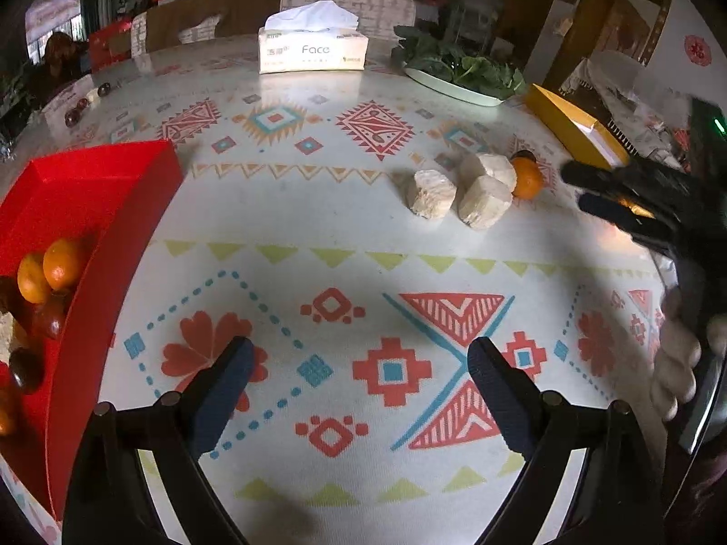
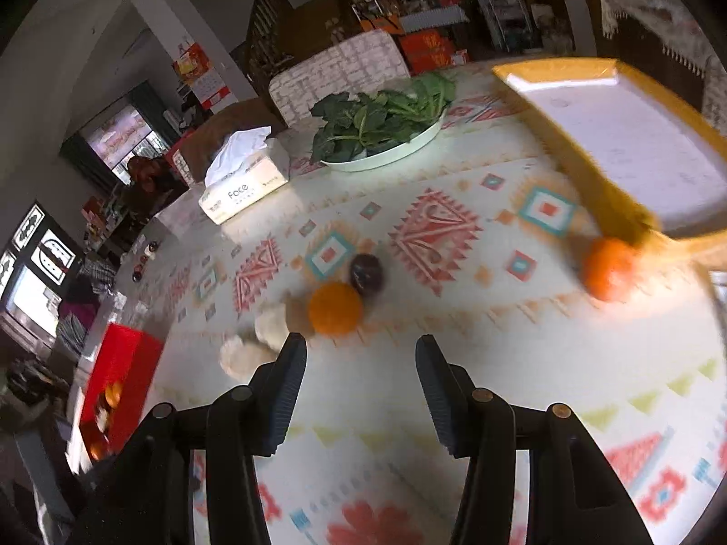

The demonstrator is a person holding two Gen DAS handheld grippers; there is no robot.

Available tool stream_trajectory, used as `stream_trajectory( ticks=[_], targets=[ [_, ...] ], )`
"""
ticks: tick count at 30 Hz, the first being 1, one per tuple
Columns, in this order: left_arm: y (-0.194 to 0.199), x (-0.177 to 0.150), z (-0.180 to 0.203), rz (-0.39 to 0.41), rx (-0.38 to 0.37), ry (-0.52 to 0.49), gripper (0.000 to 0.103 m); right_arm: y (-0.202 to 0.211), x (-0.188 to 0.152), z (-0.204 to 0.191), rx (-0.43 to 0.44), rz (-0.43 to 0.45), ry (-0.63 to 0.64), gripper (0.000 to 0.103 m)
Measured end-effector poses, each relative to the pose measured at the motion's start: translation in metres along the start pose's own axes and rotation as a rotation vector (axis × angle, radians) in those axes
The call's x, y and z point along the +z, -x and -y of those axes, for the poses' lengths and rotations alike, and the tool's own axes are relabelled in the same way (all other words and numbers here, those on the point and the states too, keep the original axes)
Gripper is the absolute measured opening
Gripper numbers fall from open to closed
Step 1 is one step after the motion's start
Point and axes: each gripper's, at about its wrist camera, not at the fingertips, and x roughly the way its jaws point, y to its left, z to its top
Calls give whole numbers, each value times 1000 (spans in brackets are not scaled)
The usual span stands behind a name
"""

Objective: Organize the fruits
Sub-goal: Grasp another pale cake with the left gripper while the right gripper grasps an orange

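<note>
A red tray (image 1: 95, 168) at the left holds oranges (image 1: 63, 263) and dark fruits (image 1: 27, 370); it also shows in the right wrist view (image 2: 122, 354). Three pale chunks (image 1: 481, 200) lie mid-table beside an orange (image 1: 527, 177) and a dark fruit (image 1: 525, 154). In the right wrist view the orange (image 2: 335, 308) and dark fruit (image 2: 365, 272) lie just ahead of my open, empty right gripper (image 2: 361, 349). A second orange (image 2: 609, 268) lies by the yellow tray (image 2: 586, 172). My left gripper (image 1: 359, 354) is open and empty over the tablecloth. The right gripper (image 1: 590, 190) shows at right.
A tissue box (image 1: 311, 52) and a plate of leafy greens (image 1: 459, 72) stand at the back of the table. The yellow tray (image 1: 572, 129) sits at the right. Small dark fruits (image 1: 86, 102) lie at the far left edge. Chairs stand behind the table.
</note>
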Motion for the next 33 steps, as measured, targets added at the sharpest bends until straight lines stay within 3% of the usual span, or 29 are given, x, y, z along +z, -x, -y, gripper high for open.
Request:
stream_trajectory(
  ticks=[11,13,14,24,26,28,33],
  targets=[
    [-12,-4,19,-13,90,-112,103,-44,9,-19,-44,-26,27,54],
    [-12,-4,19,-13,89,-110,103,-46,10,-19,-51,-20,33,48],
    [-12,-3,18,-12,88,-109,103,-46,9,-18,-40,-22,33,38],
    [-16,3,18,-16,65,-132,103,-25,9,-2,5,25,-17,38],
    [-15,11,18,5,-13,-127,86,-20,9,1,8,35,-28,38],
    [-19,22,22,10,-44,-148,74,-17,10,4,9,39,-38,38],
    [-34,54,28,44,-72,-194,73,-14,11,5,19,46,-39,38]
  ],
)
